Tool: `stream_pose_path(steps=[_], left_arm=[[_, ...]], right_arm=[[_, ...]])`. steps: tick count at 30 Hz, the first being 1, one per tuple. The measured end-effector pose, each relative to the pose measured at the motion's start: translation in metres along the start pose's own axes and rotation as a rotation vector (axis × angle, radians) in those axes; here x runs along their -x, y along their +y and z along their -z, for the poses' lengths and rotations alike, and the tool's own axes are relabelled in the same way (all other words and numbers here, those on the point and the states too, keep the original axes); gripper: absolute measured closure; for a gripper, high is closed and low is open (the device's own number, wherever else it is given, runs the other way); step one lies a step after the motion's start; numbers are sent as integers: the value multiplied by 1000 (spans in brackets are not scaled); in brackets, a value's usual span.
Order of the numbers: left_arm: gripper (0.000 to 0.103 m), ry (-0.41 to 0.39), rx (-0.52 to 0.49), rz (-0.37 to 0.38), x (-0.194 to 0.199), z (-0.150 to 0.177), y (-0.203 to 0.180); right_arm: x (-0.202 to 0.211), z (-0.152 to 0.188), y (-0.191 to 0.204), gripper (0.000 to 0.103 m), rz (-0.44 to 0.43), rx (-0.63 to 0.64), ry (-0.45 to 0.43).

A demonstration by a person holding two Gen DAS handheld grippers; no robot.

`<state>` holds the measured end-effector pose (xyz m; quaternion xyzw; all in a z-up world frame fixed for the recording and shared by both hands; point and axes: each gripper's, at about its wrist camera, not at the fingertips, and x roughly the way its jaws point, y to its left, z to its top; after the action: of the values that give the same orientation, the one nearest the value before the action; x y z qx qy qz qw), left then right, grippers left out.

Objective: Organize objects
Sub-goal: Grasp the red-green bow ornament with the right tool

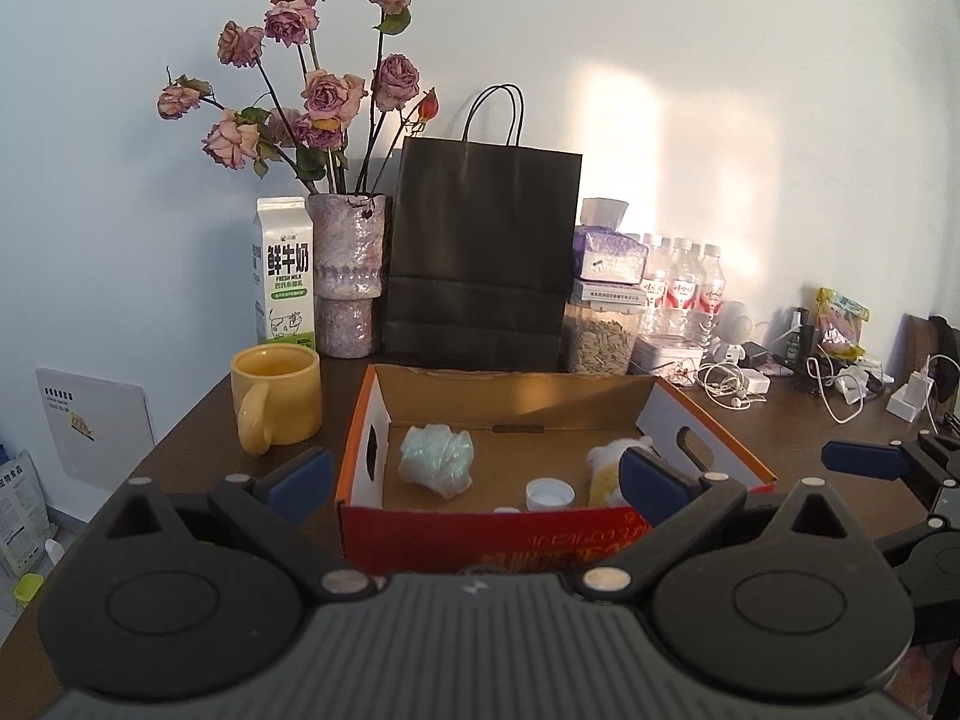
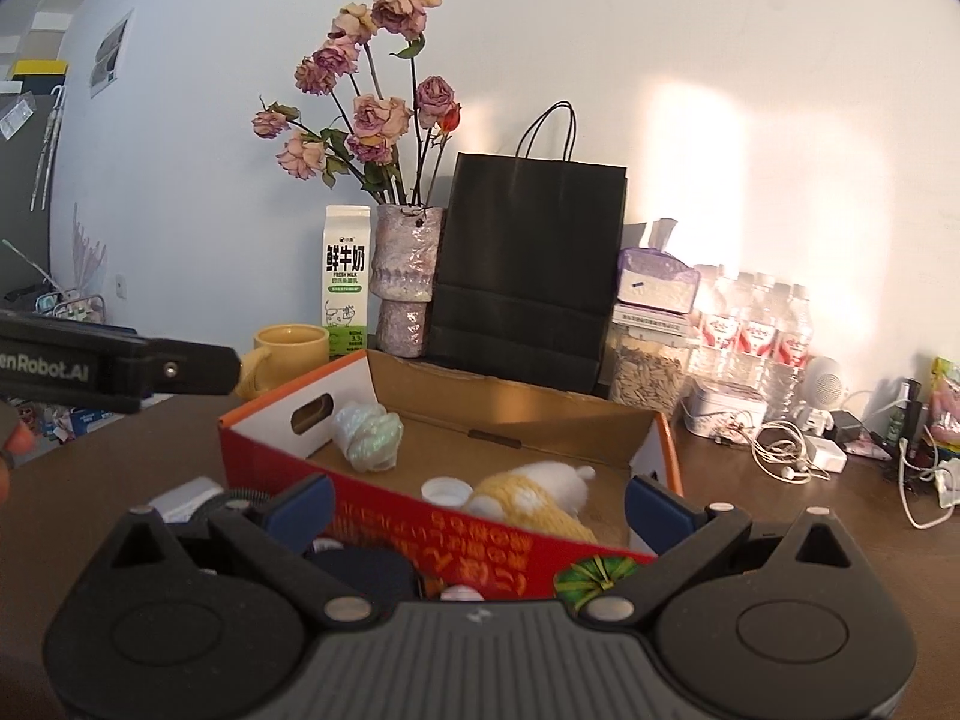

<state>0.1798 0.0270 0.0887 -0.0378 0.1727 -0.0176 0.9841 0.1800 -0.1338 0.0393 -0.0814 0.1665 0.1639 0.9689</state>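
An open cardboard box point(image 1: 492, 534) with red and orange outer walls sits on the dark table. Inside it lie a pale green crumpled bundle point(image 1: 438, 459), a white bottle cap point(image 1: 549, 492) and a yellow-and-white plush toy point(image 1: 606, 468). My left gripper point(image 1: 477, 480) hovers open at the box's near wall, holding nothing. My right gripper point(image 2: 478, 509) is open too, just before the box's point(image 2: 384, 516) red front wall, with the plush toy point(image 2: 534, 495), cap point(image 2: 445, 489) and bundle point(image 2: 369, 435) beyond. A dark blue round object point(image 2: 360, 570) lies below its fingers.
A yellow mug point(image 1: 279, 393), milk carton point(image 1: 285, 276), vase of dried roses point(image 1: 348, 276) and black paper bag point(image 1: 480, 252) stand behind the box. At the right are a seed jar point(image 1: 603, 339), water bottles point(image 1: 684, 288) and tangled cables point(image 1: 732, 384).
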Motion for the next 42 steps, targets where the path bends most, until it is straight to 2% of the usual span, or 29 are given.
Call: stream_pose_path(steps=[12, 18, 25, 31, 37, 42], left_arm=[[0, 49, 0, -6, 28, 35, 1], [0, 102, 10, -8, 38, 62, 4], [0, 121, 8, -41, 46, 80, 7], [0, 130, 1, -58, 46, 81, 5], [0, 143, -2, -66, 42, 82, 3], [0, 152, -1, -75, 39, 82, 3]], right_arm=[[40, 36, -9, 0, 15, -15, 46], [54, 64, -14, 0, 9, -18, 102], [62, 93, -27, 0, 25, -57, 155], [56, 103, -40, 0, 47, -67, 184], [39, 96, -48, 0, 41, -28, 191], [14, 92, -56, 11, 37, -16, 228]])
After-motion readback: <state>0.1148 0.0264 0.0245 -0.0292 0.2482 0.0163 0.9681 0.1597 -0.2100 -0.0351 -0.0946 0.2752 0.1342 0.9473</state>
